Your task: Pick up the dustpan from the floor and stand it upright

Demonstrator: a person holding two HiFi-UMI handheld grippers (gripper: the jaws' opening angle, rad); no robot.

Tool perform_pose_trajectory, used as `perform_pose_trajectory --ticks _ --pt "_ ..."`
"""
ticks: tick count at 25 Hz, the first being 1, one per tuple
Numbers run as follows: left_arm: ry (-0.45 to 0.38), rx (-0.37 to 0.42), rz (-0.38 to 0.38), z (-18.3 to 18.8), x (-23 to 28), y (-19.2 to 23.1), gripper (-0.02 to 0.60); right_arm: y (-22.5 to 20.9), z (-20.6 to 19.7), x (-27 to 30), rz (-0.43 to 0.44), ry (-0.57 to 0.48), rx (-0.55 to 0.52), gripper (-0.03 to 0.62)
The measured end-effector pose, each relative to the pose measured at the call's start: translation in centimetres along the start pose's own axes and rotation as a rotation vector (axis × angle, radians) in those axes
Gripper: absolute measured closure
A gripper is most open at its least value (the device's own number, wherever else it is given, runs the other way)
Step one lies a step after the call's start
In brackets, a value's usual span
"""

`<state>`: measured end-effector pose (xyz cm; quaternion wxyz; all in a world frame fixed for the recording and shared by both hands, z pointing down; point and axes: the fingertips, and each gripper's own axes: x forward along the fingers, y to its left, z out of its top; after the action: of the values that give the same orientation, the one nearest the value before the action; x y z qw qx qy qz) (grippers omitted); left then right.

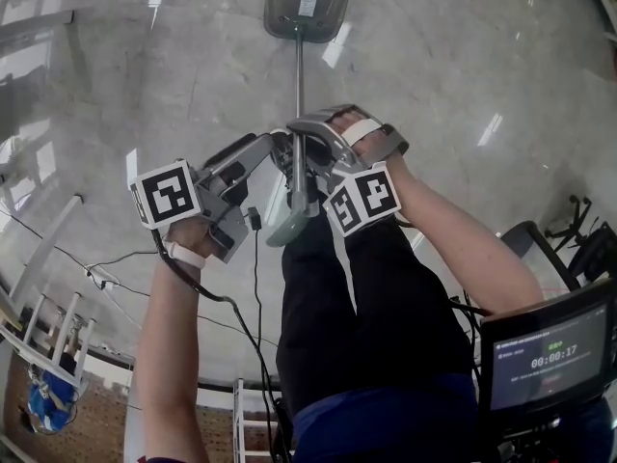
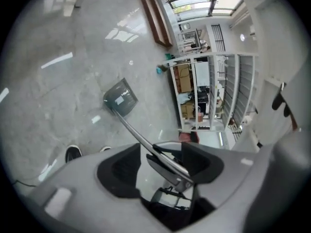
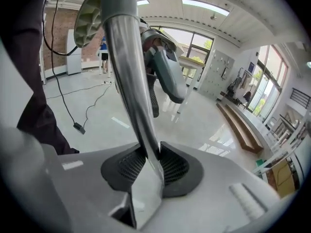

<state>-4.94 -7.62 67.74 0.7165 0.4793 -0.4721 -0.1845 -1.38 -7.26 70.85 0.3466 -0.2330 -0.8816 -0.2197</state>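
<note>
The grey dustpan's pan (image 1: 307, 3) rests on the marble floor ahead of me, and its long metal handle (image 1: 299, 85) rises back toward my hands. My right gripper (image 1: 307, 148) is shut on the handle; in the right gripper view the handle (image 3: 131, 81) is pinched between its two black pads (image 3: 175, 169). Just to the left, my left gripper (image 1: 275, 154) is open. In the left gripper view the pan (image 2: 120, 98) lies far off and the handle (image 2: 141, 137) runs in between the wide jaws (image 2: 160, 166) without the pads pressing on it.
My legs in dark trousers (image 1: 366, 316) stand under the grippers, a shoe (image 2: 73, 153) on the floor. A screen (image 1: 545, 355) sits at lower right, a white rack (image 1: 39, 287) and cables (image 1: 255, 287) at lower left. Shelving (image 2: 204, 96) and a wooden bench (image 2: 154, 16) stand further off.
</note>
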Motion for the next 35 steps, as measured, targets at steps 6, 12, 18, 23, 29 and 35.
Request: perform_pose_trajectory --ticks 6,12,18,23,29,35 --pt "-0.148 0.035 0.045 2.3 -0.8 1.3 0.393 -3.0 0.6 0.3 -0.042 -0.025 0.139 0.494" --pt "-0.192 0.015 0.087 1.0 -1.0 2.4 0.399 -5.8 0.5 -0.1 -0.085 -0.045 0.25 0.493" --pt "-0.16 0.169 0.217 -0.8 -1.3 3.6 0.399 -7.7 0.3 -0.4 -0.119 -0.052 0.358 0.49" --pt "-0.167 0.336 0.297 -0.9 -0.9 2.4 0.354 -8.8 0.3 0.1 -0.135 -0.06 0.399 0.488" --pt "-0.19 0.355 0.193 -1.1 1.6 -2.0 0.356 -10.9 -0.2 -0.5 -0.164 -0.077 0.475 0.487" --pt "-0.204 0.416 0.15 -1.0 2.8 -5.1 0.356 -13.2 -0.6 -0.9 -0.191 -0.098 0.534 0.488"
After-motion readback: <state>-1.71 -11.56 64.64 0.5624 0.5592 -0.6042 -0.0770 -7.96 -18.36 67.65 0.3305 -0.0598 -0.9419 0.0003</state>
